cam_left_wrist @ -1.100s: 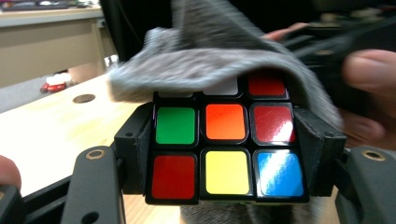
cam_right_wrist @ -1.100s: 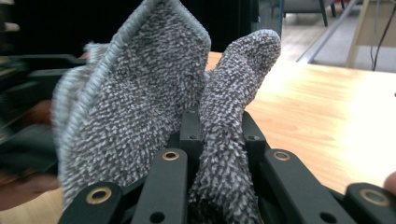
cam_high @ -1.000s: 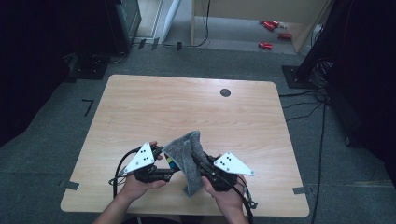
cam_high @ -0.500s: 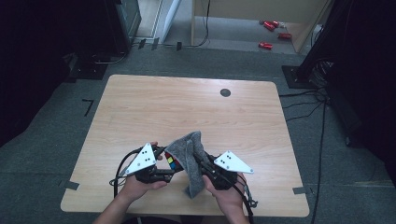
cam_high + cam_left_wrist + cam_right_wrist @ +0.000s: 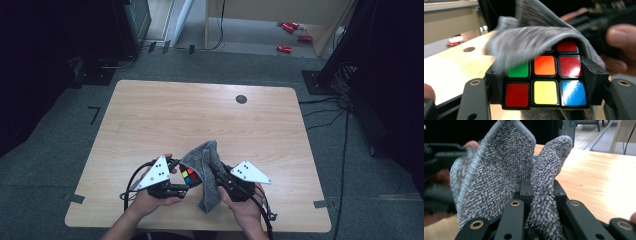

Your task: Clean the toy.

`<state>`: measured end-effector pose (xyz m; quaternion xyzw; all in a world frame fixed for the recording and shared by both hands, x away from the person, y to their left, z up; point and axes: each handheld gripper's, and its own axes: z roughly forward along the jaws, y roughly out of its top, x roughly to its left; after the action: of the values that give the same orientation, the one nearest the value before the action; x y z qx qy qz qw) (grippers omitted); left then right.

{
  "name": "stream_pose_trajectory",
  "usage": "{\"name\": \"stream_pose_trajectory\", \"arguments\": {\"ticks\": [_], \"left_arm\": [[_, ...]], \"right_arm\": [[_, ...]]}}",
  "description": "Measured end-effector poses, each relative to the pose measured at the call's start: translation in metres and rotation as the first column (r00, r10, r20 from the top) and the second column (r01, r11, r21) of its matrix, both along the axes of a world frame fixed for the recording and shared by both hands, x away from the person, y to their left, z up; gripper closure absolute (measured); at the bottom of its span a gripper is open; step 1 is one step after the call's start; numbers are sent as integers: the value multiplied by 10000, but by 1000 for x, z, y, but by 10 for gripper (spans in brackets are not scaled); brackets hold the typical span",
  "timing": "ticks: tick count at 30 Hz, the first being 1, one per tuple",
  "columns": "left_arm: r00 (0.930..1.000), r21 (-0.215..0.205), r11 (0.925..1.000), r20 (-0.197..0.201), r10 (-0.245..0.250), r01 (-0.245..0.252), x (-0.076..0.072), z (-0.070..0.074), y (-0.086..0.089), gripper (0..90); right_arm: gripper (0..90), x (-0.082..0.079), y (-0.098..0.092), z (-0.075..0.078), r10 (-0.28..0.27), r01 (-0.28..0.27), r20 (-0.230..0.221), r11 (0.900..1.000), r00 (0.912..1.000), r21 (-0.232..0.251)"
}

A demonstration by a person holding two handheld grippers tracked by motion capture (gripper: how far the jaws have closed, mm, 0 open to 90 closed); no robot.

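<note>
A colour puzzle cube (image 5: 188, 175) (image 5: 545, 81) sits clamped between the jaws of my left gripper (image 5: 180, 182) (image 5: 545, 85), near the table's front edge. Its facing side shows green, orange, red, yellow and blue squares. A grey terry cloth (image 5: 206, 167) (image 5: 506, 177) lies over the cube's top and far side, and its blurred edge (image 5: 534, 40) covers the cube's upper row. My right gripper (image 5: 220, 180) (image 5: 541, 200) is shut on a fold of that cloth and holds it against the cube. The cloth's loose end hangs down between the two hands.
The wooden table (image 5: 200, 115) has a round dark cable hole (image 5: 241, 99) at its far right. Red objects (image 5: 290, 30) lie on the floor beyond the table by a wooden cabinet. Cables (image 5: 325, 110) run across the floor on the right.
The cube has become visible beside the cloth in the high view, and the cloth has shifted slightly over it. Both hands stay at the front edge.
</note>
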<state>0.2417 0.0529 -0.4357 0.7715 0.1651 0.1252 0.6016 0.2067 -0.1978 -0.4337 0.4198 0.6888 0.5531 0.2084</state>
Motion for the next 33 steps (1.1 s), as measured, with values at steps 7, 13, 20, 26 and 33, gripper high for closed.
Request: {"name": "stream_pose_trajectory", "arguments": {"ticks": [7,13,20,26,33], "left_arm": [[9997,442,9988,0,-233,233,-3,-6,-8,344],[9997,206,9997,192,-150,146,-4,-2,-6,344],[9999,-478,9989,-121,24,-30,2,2,7,344],[9994,544,9982,200,-265,254,-8,-5,-11,344],[9996,-16,10000,252,-92,93,-5,2,-3,344]], "right_arm": [[777,-8,7,10,369,-373,446,9993,9983,81],[775,0,0,3,184,-185,64,9995,9998,241],[779,-3,4,5,54,-54,7,9999,10000,109],[776,-9,7,13,354,-362,471,9992,9983,171],[776,0,-2,3,-54,55,-43,9997,10000,220]]}}
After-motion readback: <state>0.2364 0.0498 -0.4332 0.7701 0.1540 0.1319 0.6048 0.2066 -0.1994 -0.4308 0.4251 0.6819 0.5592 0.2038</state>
